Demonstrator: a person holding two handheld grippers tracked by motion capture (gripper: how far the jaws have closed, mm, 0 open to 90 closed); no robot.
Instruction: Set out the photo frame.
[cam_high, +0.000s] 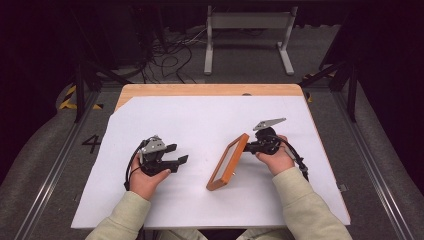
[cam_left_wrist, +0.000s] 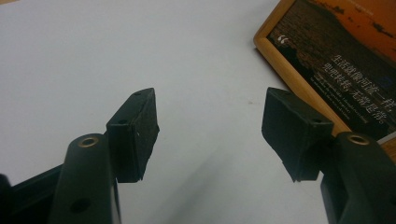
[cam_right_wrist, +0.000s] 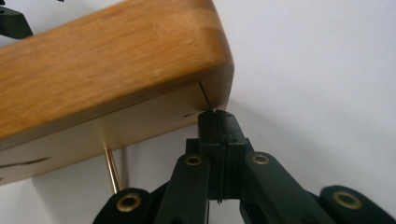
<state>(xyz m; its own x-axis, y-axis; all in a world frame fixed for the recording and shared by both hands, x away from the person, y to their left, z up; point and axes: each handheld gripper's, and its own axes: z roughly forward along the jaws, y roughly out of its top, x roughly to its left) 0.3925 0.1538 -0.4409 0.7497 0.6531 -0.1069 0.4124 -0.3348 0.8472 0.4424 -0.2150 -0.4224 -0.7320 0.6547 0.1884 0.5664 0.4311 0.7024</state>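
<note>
1. A wooden picture frame (cam_high: 228, 162) stands tilted on its lower edge on the white tabletop (cam_high: 200, 120), propped from behind.
2. The right gripper (cam_high: 248, 146), just right of the frame, has its jaws pinched together on a thin piece at the frame's back corner, seemingly steadying it.
3. The left gripper (cam_high: 176, 154), left of the frame, is wide open and empty, facing the frame's printed front, likely ready to help.

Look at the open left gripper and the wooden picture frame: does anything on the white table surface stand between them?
Nothing visible does. Bare white table surface lies between the left gripper and the wooden picture frame. The right gripper meets the frame at its back, on the far side.
</note>
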